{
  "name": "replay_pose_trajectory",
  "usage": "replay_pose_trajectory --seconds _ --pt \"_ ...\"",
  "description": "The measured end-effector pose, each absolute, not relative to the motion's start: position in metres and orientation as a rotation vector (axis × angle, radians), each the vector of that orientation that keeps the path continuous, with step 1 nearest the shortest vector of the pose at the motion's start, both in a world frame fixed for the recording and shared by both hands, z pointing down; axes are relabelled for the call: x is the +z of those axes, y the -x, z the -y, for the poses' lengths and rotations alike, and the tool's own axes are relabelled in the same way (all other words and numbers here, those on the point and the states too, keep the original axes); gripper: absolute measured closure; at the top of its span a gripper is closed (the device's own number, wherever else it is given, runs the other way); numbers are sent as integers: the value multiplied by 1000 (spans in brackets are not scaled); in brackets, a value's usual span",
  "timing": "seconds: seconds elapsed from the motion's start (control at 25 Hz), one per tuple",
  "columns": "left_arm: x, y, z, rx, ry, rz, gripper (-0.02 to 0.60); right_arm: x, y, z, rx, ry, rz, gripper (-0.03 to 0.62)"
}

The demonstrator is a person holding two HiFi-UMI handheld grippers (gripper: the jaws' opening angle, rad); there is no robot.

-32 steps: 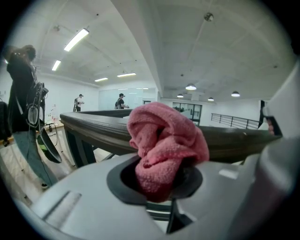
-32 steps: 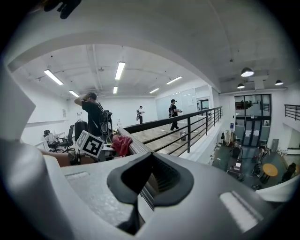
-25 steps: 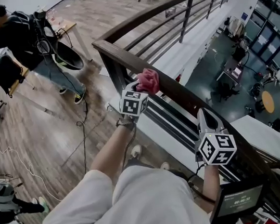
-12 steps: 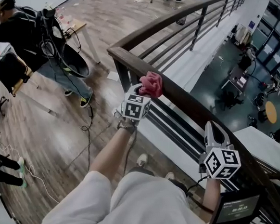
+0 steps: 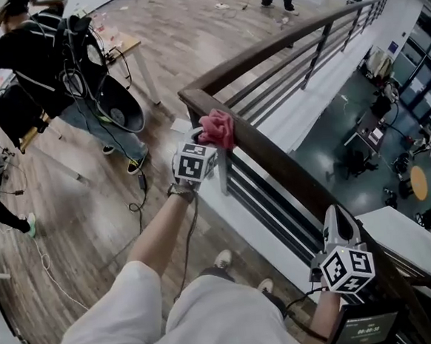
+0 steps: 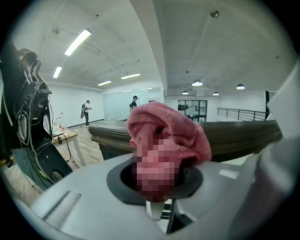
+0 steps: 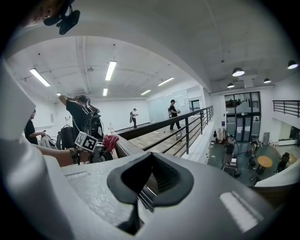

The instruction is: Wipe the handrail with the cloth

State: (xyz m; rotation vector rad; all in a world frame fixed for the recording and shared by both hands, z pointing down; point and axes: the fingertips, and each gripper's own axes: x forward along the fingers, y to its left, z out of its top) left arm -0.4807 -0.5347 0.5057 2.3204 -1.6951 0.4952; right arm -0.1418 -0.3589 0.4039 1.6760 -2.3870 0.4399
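A pink cloth (image 5: 217,128) is pressed on top of the dark wooden handrail (image 5: 290,170), a short way from its corner. My left gripper (image 5: 202,145) is shut on the cloth and sits on the rail's near side. In the left gripper view the bunched cloth (image 6: 180,133) fills the jaws of the left gripper (image 6: 161,187), with the handrail (image 6: 243,136) just behind. My right gripper (image 5: 340,228) rests by the rail lower down, jaws shut on nothing. Its own view shows the right gripper (image 7: 150,180), the handrail (image 7: 127,149) running ahead, and the distant cloth (image 7: 110,140).
Grey metal bars (image 5: 278,214) run under the rail, and beyond it the floor drops to a lower level (image 5: 360,119). A person in black (image 5: 36,63) stands by a small table (image 5: 127,44) at upper left. Cables (image 5: 136,203) lie on the wooden floor. A small screen (image 5: 362,330) is at bottom right.
My left gripper has slid the cloth along the rail toward its corner. The right gripper has stayed by the rail, lower in view.
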Motion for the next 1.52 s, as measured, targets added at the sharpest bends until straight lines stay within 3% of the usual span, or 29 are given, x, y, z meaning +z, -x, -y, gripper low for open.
replay_pose_trajectory --seconds 0.72,1.2,1.52 --pt "495 610 599 584 -2188 1917 492 406 151 382 467 -1733 2319 592" --pt "448 609 606 520 -2332 1923 480 412 169 386 499 -1698 2337 592" --pt "436 570 606 425 -2482 1713 396 416 170 382 512 -1691 2346 592"
